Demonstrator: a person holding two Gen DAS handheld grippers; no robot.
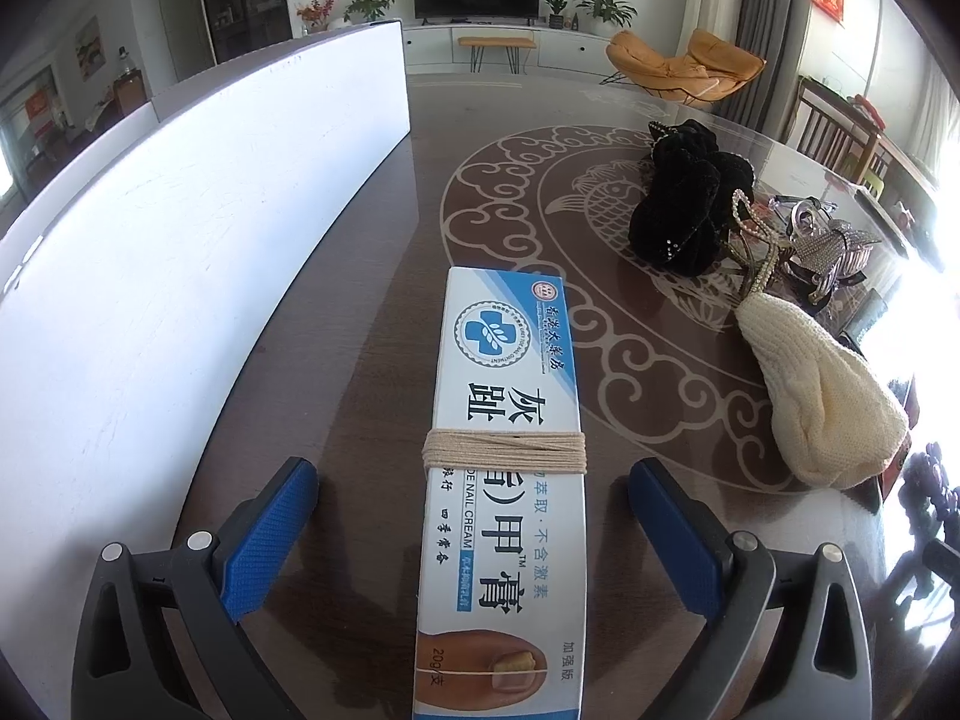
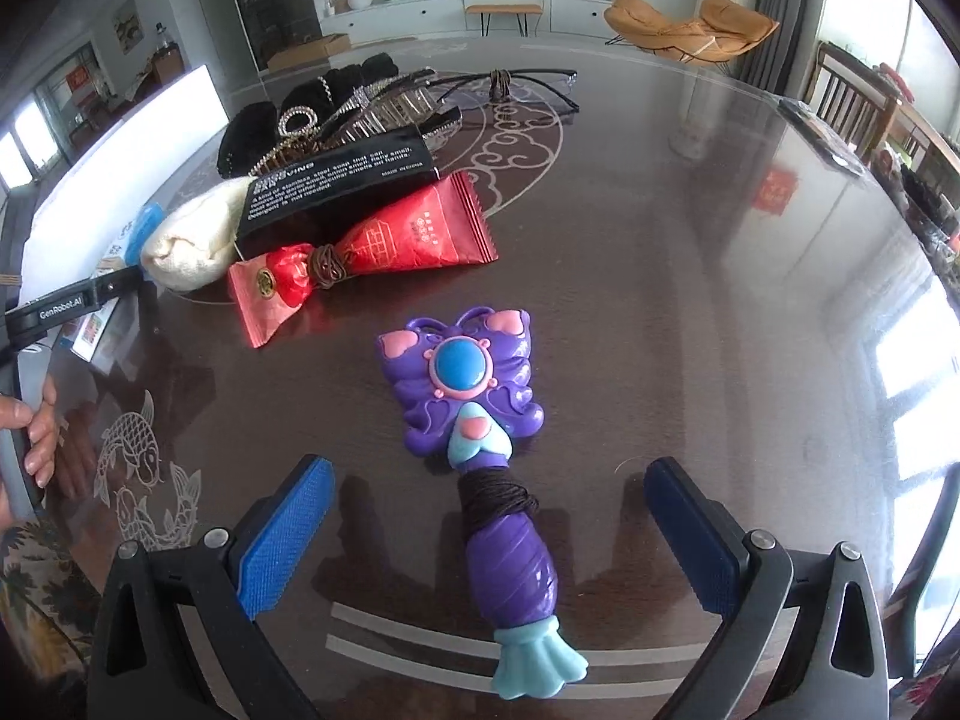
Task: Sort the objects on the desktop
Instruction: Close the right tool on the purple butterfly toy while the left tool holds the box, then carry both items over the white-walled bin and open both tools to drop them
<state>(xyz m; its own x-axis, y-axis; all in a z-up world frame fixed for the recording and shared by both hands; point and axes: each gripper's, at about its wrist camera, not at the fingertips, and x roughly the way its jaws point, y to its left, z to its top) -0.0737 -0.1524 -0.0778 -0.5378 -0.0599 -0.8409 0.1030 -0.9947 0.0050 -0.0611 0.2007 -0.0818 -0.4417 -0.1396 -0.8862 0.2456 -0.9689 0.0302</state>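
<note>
In the left wrist view a white and blue nail cream box (image 1: pixel 504 480), bound with beige string, lies on the dark table between the wide-open blue fingers of my left gripper (image 1: pixel 474 510), which do not touch it. In the right wrist view a purple butterfly toy wand (image 2: pixel 480 450), wrapped with brown cord, lies between the open fingers of my right gripper (image 2: pixel 489 516), untouched. Beyond it lie a red packet (image 2: pixel 384 246), a black box (image 2: pixel 336 186), a cream knitted pouch (image 2: pixel 192 240) and black hair accessories (image 2: pixel 312 114).
A long white bin wall (image 1: pixel 198 228) runs along the table's left side. The cream pouch (image 1: pixel 822 396), black scrunchie (image 1: pixel 684 204) and sparkly clips (image 1: pixel 828 246) lie right of the box. Glasses (image 2: pixel 510 84) lie far back. The other gripper's handle (image 2: pixel 66 306) shows at left.
</note>
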